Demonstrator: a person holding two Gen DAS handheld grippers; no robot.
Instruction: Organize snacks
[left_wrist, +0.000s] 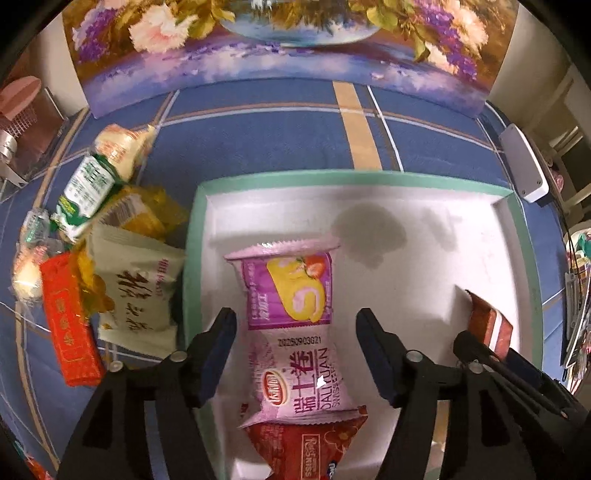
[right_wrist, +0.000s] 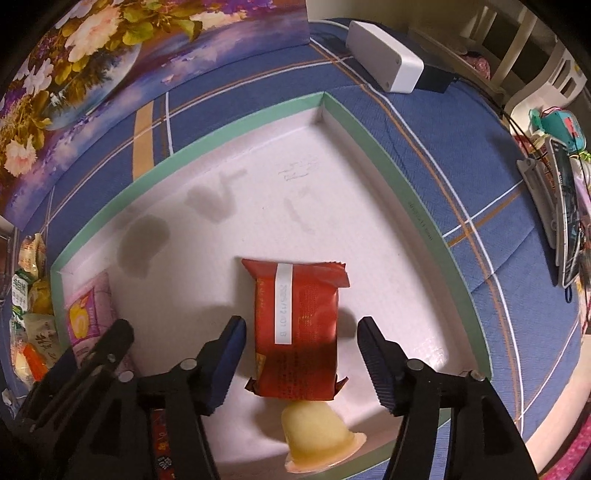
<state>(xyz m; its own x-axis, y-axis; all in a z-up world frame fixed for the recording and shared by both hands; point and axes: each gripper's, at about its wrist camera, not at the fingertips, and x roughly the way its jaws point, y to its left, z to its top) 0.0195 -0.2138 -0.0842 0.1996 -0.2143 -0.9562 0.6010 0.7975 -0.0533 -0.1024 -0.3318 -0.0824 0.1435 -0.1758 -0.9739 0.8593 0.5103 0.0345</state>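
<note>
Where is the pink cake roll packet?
The pink cake roll packet lies in the white tray, near its left edge, between the open left gripper's fingers, touching a red packet below it.

The pink snack packet (left_wrist: 291, 332) and the red packet (right_wrist: 301, 325) are glossy plastic film. The tray (right_wrist: 388, 162) looks like matt card, stained in patches. The blue cloth (left_wrist: 277, 140) beneath is woven and matt. The jelly cup (right_wrist: 319, 443) is smooth translucent plastic.

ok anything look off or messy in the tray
The white tray floor has grey blotchy stains near its far side, like dried spills. The jelly cup lies tipped on its side against the red packet.
</note>
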